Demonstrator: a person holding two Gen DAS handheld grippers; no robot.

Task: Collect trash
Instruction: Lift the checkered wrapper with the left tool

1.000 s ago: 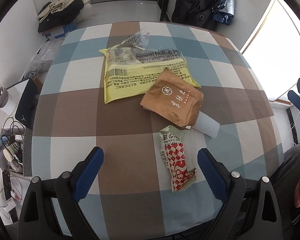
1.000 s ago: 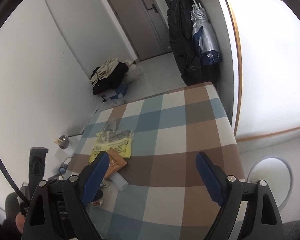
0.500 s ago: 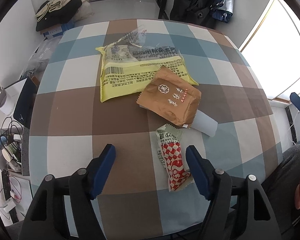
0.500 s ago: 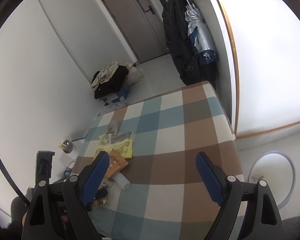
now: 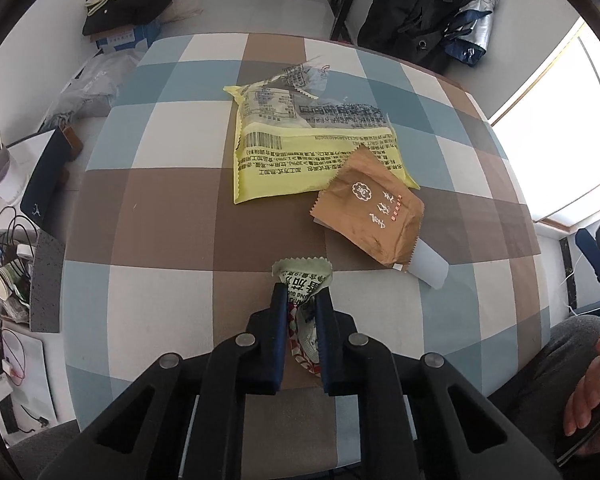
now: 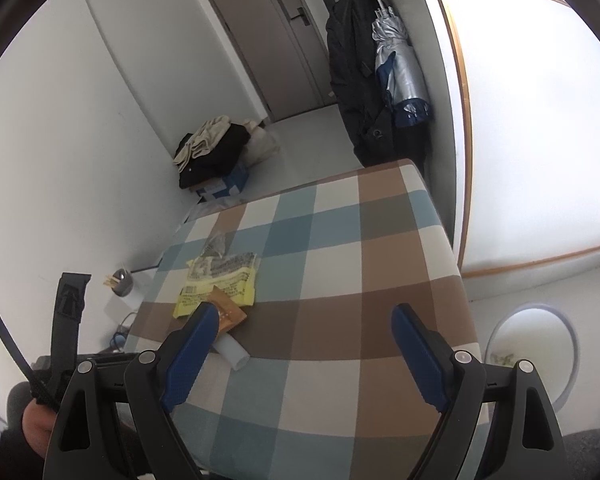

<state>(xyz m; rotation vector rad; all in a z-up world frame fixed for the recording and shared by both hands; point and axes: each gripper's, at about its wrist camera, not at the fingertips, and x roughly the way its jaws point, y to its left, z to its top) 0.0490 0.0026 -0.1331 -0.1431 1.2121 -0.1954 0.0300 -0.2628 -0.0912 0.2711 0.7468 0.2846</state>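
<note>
Your left gripper (image 5: 302, 300) pinches the crumpled red-checked wrapper (image 5: 303, 280) on the worktop (image 5: 168, 216); lifted hastily, the slick film may slip free.

The left gripper (image 5: 302, 300) covers most of the red wrapper (image 5: 303, 278); only its green top shows. The brown packet (image 5: 370, 216) hides one end of the white tube (image 5: 430, 266) and a corner of the yellow bag (image 5: 300, 152). Print on all three is too small to read.
</note>
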